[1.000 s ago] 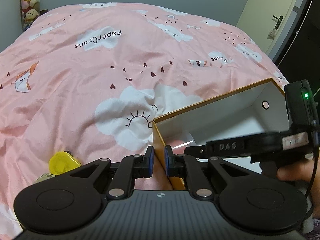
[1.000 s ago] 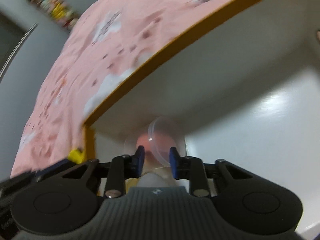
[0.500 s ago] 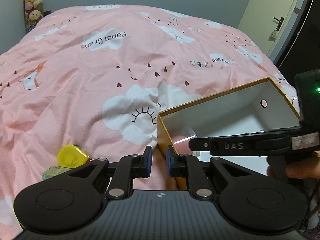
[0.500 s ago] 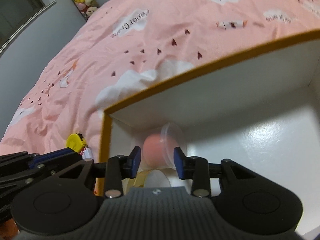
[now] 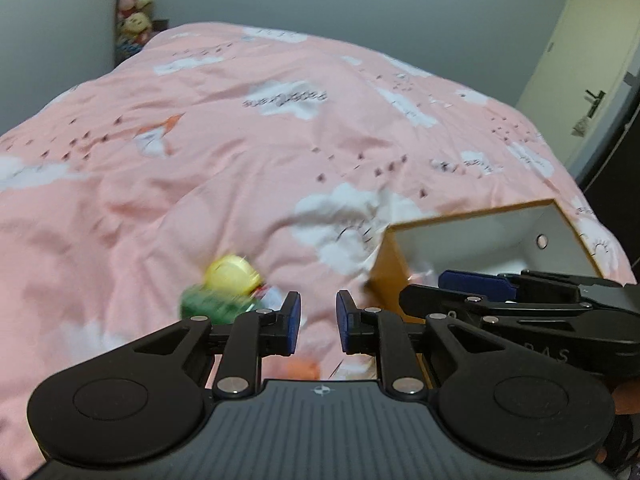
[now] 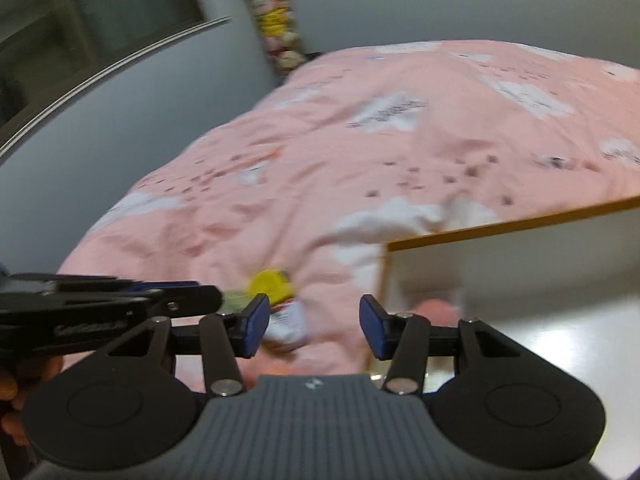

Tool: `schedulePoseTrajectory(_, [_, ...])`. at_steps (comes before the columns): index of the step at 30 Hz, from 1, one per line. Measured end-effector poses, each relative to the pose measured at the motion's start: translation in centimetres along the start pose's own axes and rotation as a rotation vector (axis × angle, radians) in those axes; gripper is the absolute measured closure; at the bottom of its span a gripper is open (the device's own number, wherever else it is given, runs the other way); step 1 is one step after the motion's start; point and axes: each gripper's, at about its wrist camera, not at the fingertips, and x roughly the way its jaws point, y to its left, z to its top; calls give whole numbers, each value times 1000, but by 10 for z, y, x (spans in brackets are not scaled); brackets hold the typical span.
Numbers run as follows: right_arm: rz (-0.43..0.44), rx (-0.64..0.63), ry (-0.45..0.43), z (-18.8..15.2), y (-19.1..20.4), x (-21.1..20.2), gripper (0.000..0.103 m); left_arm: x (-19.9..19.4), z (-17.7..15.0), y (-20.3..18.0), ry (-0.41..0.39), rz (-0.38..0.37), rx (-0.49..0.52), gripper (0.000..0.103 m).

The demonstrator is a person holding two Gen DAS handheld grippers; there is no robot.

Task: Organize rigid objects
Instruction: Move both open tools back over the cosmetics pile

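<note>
Dim indoor light; both views motion-blurred (fisheye bending at edges), glare on box floor (image 6: 560,344).

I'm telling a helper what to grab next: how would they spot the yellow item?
On the pink bedspread, look left of the orange-edged box. A small heap lies there; the yellow round thing sits atop it, brighter than the green item just beneath.

Wide pink cloud-printed bedspread (image 5: 240,152) lies open far and left; a white orange-edged cardboard box (image 5: 472,240) blocks the right, small yellow and green objects (image 5: 224,288) near-centre.
</note>
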Motion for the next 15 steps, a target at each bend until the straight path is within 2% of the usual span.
schedulePoseTrajectory(3, [31,-64,28,-11,20,7,62,0,-17,12,32,29,-54,82])
schedulePoseTrajectory(6, [36,-116,65,-22,33,15,69,7,-37,26,91,27,-117,82])
schedulePoseTrajectory(15, [8,-258,163,-52,51,36,70,31,-77,40,208,14,-217,82])
